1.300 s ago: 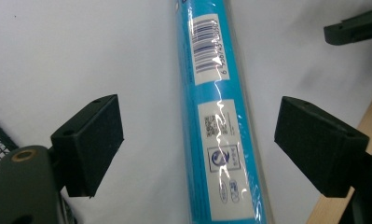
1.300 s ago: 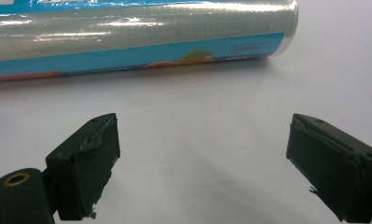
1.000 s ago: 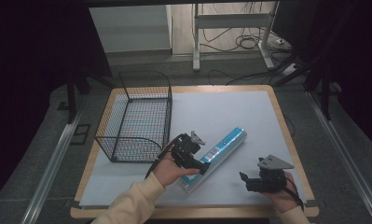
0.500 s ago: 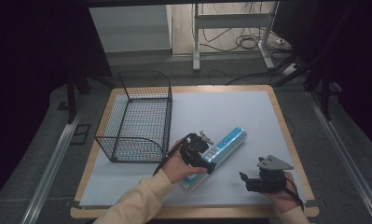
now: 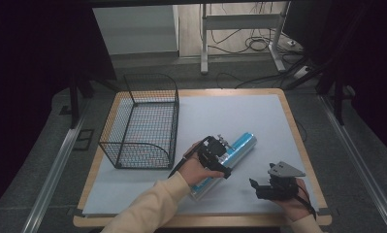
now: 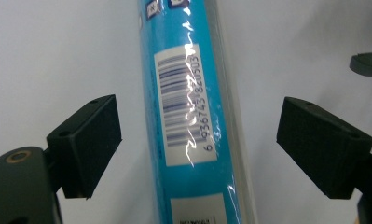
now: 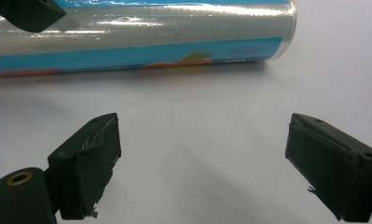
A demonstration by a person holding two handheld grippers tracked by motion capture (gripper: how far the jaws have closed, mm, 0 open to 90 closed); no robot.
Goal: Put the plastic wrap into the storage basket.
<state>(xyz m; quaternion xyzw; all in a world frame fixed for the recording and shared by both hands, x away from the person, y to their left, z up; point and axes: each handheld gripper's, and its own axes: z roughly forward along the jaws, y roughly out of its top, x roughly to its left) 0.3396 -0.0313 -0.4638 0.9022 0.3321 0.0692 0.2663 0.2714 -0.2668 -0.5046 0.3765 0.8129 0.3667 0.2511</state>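
From above, a blue roll (image 5: 223,162) lies slantwise on the white tabletop (image 5: 230,116), right of a wire basket (image 5: 143,121) that stands near the tabletop's left edge. The left claw (image 5: 219,154) hangs over the roll's middle, its hand (image 5: 193,167) just beside the roll's near half. From this height I cannot say whether its jaws touch the roll. The right claw (image 5: 259,189) sits low at the near right, apart from the roll, held in the other hand (image 5: 293,201).

In the left gripper view, the left claw (image 6: 197,140) stands wide apart, the roll (image 6: 193,112) running up between its jaws with white tabletop showing on either side; a barcode label (image 6: 186,105) faces the camera.

In the right gripper view, the right claw (image 7: 202,158) is also spread wide over bare tabletop (image 7: 197,121). The roll (image 7: 141,37) lies crosswise beyond it, its end at the right.
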